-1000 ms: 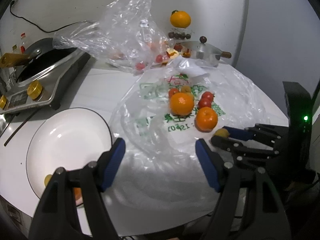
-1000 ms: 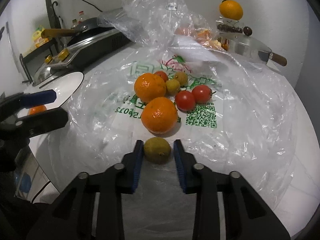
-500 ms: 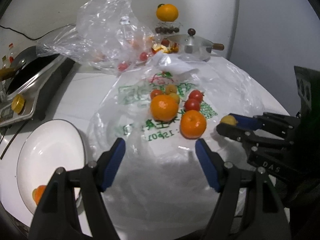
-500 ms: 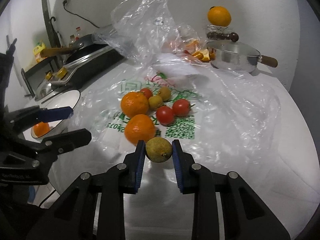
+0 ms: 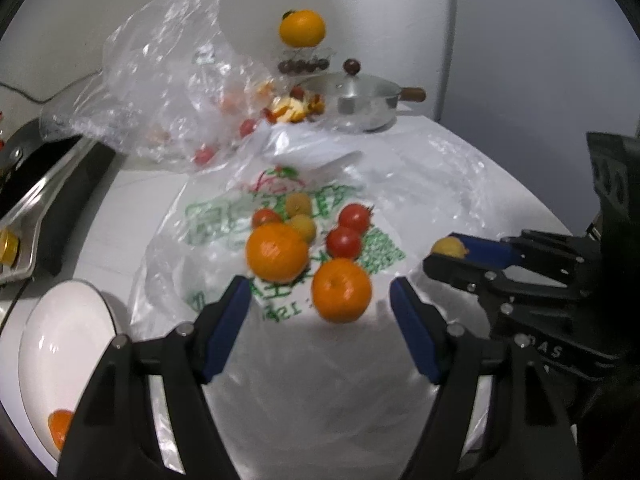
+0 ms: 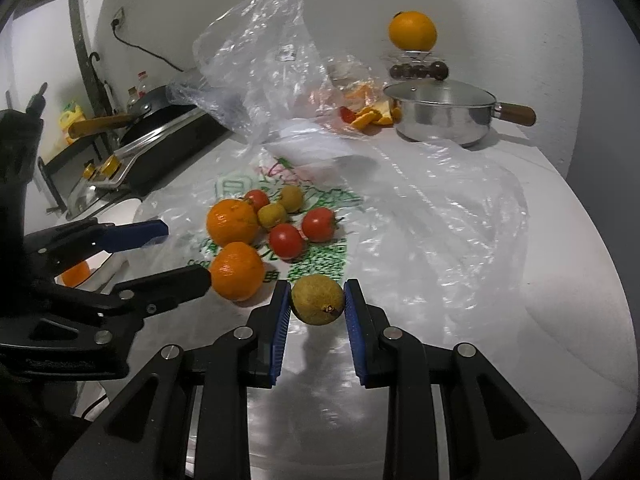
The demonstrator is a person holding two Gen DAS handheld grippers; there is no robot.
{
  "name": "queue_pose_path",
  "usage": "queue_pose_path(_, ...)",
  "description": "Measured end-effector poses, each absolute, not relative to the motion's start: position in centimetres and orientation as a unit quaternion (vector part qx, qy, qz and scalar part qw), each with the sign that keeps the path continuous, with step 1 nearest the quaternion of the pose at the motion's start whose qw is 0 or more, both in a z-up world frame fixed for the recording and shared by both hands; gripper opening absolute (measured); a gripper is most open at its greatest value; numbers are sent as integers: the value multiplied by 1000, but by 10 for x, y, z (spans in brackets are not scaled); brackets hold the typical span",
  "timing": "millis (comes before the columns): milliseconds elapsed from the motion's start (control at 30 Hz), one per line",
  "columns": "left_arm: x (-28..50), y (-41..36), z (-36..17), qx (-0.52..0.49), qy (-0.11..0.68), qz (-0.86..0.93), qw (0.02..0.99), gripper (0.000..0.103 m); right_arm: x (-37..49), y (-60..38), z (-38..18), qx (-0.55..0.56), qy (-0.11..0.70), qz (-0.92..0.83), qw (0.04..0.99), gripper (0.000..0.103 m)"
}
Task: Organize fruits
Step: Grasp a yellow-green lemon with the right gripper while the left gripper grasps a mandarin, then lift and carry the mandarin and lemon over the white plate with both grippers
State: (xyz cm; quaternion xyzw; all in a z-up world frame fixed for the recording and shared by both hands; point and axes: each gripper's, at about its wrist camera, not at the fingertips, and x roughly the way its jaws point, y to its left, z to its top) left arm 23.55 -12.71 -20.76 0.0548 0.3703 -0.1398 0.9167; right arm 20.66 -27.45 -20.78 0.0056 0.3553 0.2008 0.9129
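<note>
The right gripper (image 6: pixel 318 300) is clamped on a small yellow-green fruit (image 6: pixel 318 299), its blue pads pressing both sides and holding it clear above the printed plastic bag (image 6: pixel 420 216) — a shadow lies on the plastic beneath it. The left gripper (image 5: pixel 320 304) has its jaws well apart with nothing between them, held over the near edge of that bag.

On the printed plastic bag sits a cluster: two oranges (image 5: pixel 277 252), two red tomatoes (image 5: pixel 344 242) on the side toward the right gripper, a third small tomato and two small yellowish fruits (image 6: pixel 272 215) behind the oranges. The nearer orange (image 5: pixel 341 290) lies just beyond the left gripper's open jaws.

Off the bag's left edge stands a white plate (image 5: pixel 60 344) with one orange (image 5: pixel 60 428) in it. Behind the bag are a crumpled clear bag (image 5: pixel 160 92), a lidded steel pot (image 6: pixel 444 114) with a wooden handle, and — higher, against the wall — another orange (image 6: pixel 413 30) on a small stand.
</note>
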Motion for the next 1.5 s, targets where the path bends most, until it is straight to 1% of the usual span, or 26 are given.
queue_pose_path(233, 239, -137, -200, 61, 348, -152, 923, 73, 211, -284, -210, 10, 355, 199, 913, 29)
queue_pose_path(367, 244, -144, -209, 72, 364, -161, 915, 64, 213, -287, -212, 14, 358, 199, 912, 29)
queue_pose_path(500, 254, -146, -223, 65, 387, -157, 906, 59, 215, -288, -212, 15, 357, 201, 912, 29)
queue_pose_path(567, 258, -146, -229, 68, 398, -151, 902, 50, 215, -289, -212, 16, 357, 202, 912, 29)
queue_pose_path(633, 261, -149, -234, 83, 406, -148, 898, 45, 216, -289, -213, 16, 359, 200, 912, 29)
queue_pose_path(767, 265, -149, -240, 79, 414, -155, 893, 41, 217, -291, -214, 17, 360, 199, 911, 29)
queue_pose_path(1033, 264, -142, -241, 63, 417, -168, 891, 40, 217, -290, -212, 12, 362, 194, 912, 29)
queue_pose_path(1500, 234, -123, -208, 53, 374, -183, 908, 40, 203, -265, -193, -7, 347, 195, 917, 29)
